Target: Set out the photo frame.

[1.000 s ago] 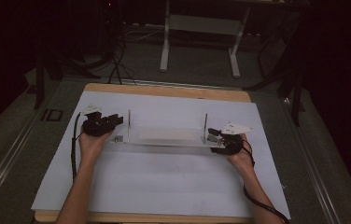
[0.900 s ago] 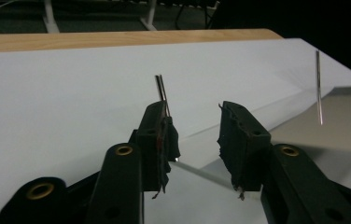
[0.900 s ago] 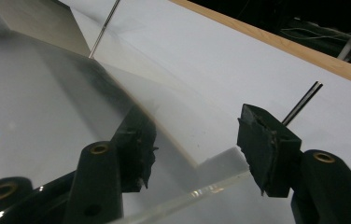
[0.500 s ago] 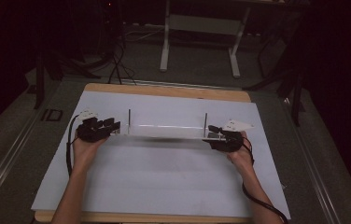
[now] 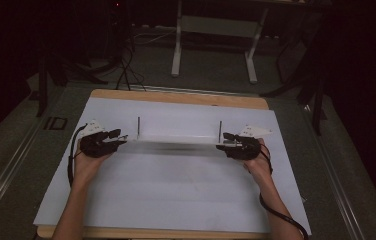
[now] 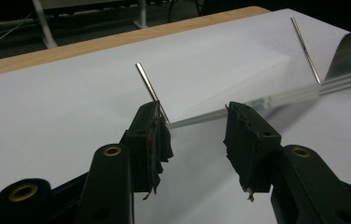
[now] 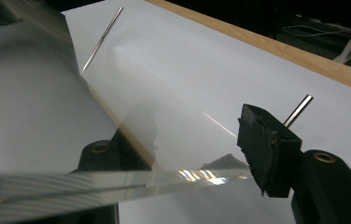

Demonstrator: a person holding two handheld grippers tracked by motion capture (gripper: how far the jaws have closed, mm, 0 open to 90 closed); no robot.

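Note:
A long clear acrylic strip [image 5: 176,146] stretches between my two grippers, blurred, just in front of two upright metal pins [image 5: 138,127] [image 5: 220,131] on the white sheet [image 5: 176,190]. My left gripper [image 5: 118,136] is open at the strip's left end. In the left gripper view its jaws [image 6: 194,109] stand wide apart, and the strip's end [image 6: 276,98] reaches the near pin [image 6: 148,84]. My right gripper [image 5: 226,140] is open at the other end. In the right gripper view the strip's edge [image 7: 94,184] crosses between the parted jaws [image 7: 187,126], with one jaw seen through it.
The white sheet covers a wooden table whose far edge [image 5: 176,97] is bare. Beyond the table are a white stand's legs [image 5: 211,50] and cables on a dark floor. A cable [image 5: 281,215] trails from the right gripper.
The left hand has slid left and slightly back toward the person. The strip has shifted from between the pins toward the person and now looks blurred.

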